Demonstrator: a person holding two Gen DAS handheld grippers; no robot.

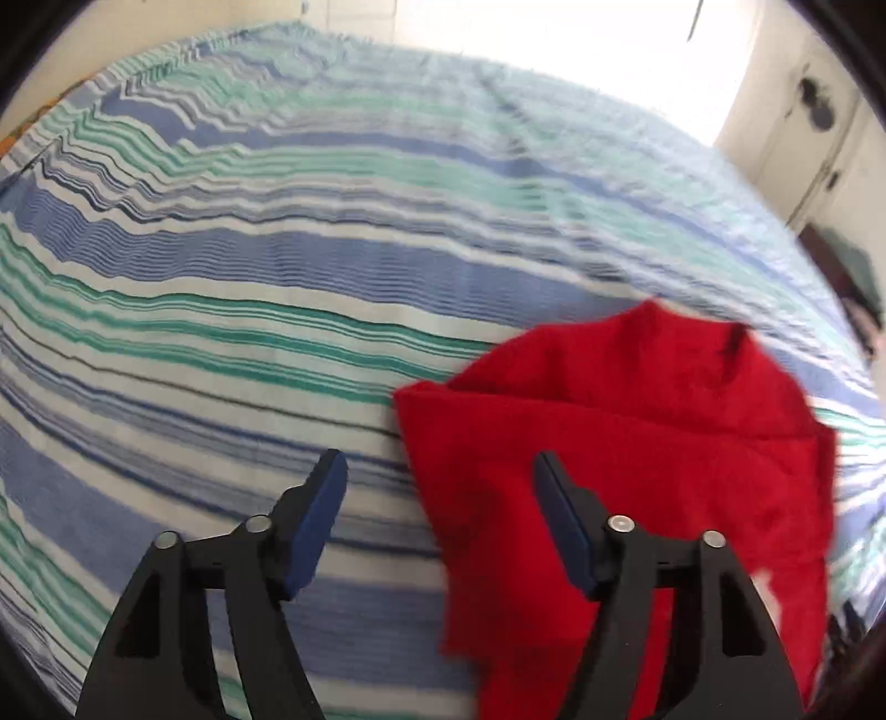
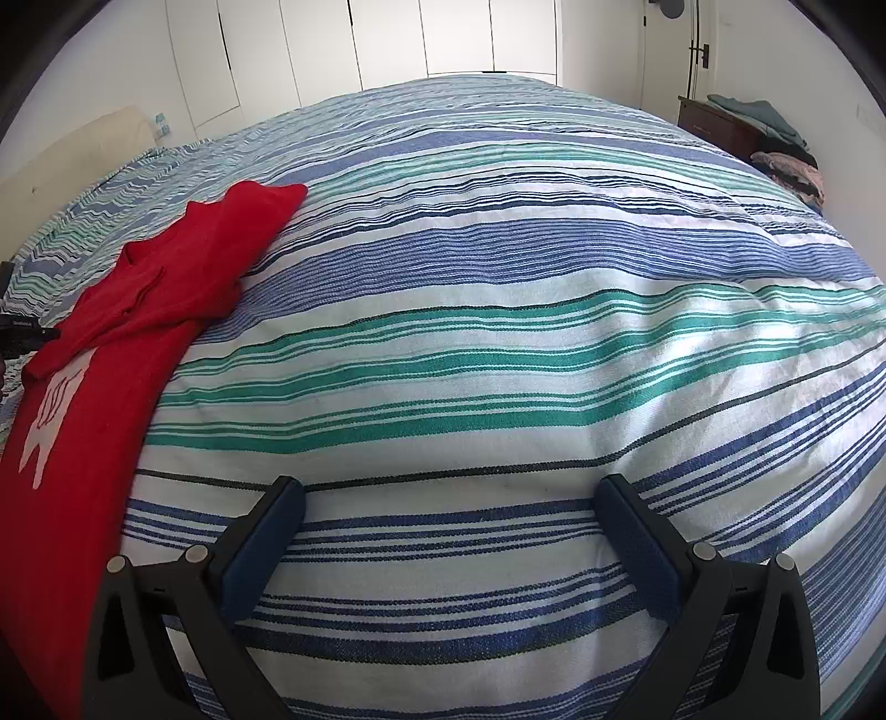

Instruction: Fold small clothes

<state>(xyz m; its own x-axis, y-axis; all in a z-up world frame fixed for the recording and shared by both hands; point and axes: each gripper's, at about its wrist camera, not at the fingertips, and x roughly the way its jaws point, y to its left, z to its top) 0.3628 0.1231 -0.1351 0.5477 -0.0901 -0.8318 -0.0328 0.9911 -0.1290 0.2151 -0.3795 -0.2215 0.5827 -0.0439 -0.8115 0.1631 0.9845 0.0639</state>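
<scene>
A small red garment point(image 1: 637, 443) lies on the striped bedspread point(image 1: 277, 266), partly folded, with a sleeve laid over its body. In the right wrist view the garment point(image 2: 111, 332) sits at the far left and shows a white print. My left gripper point(image 1: 440, 471) is open and empty; its left finger is over the bedspread and its right finger is over the garment's left part. My right gripper point(image 2: 451, 493) is open and empty above bare bedspread point(image 2: 498, 332), well to the right of the garment.
A dark bedside cabinet point(image 2: 714, 124) with a pile of clothes point(image 2: 786, 149) stands at the far right of the bed. White wardrobe doors point(image 2: 387, 39) line the back wall. The left wrist view is motion-blurred.
</scene>
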